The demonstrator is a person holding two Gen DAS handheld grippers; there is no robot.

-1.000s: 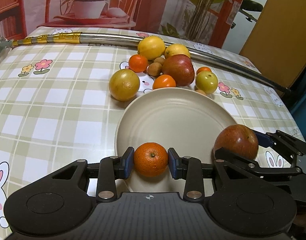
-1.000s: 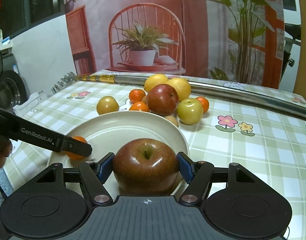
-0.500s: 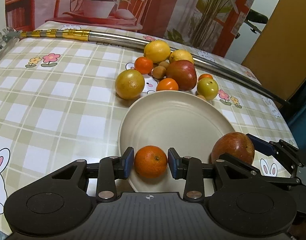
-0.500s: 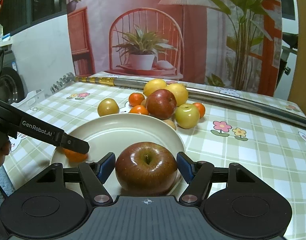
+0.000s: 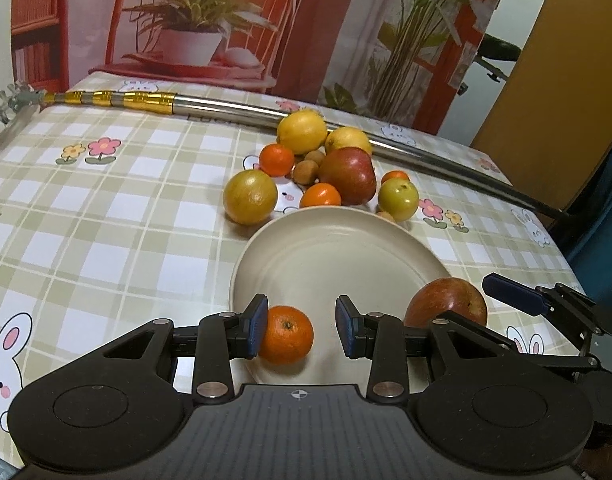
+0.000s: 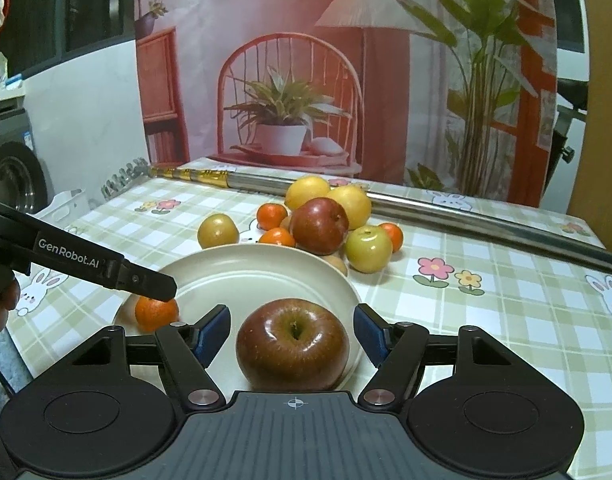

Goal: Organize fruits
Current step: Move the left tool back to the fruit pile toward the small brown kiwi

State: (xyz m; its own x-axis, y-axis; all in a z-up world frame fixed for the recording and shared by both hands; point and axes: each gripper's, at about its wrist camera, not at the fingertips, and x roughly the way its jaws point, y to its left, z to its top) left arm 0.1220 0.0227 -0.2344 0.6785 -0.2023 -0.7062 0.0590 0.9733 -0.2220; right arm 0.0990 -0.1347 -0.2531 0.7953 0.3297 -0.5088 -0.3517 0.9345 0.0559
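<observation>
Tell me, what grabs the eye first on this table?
A cream plate near the front edge already holds a dark red apple between the open right claw and a small orange inside the open left claw. Behind the plate sits a heap of fruit, with a long metal pole beyond it.

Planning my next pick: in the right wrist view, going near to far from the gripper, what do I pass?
right gripper, open → red apple on the plate → bare plate → red apple in the pile → yellow citrus → metal pole → backdrop.
</observation>
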